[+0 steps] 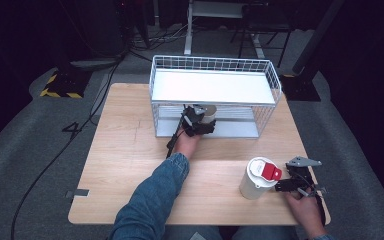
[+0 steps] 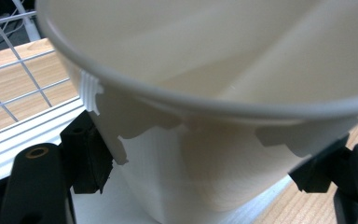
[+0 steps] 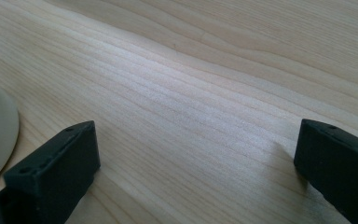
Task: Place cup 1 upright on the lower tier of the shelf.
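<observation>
**Cream cup gripped under the wire rack**

I had the left gripper (image 1: 200, 121) clamped on one cup (image 2: 205, 140), its pads pressing both sides just beneath the rim. The cup looked cream-white and smooth, tapering toward its base, with a thin rolled lip and a bare interior. From above it sat at twelve o'clock of my left hand (image 1: 186, 143), inside the lower level of the single white wire rack (image 1: 275, 95). I counted one more container (image 1: 256, 178), white with a red-flapped lid, at nine o'clock of the right gripper (image 1: 292, 186), whose jaws stood wide apart over bare table (image 3: 200, 93).
</observation>
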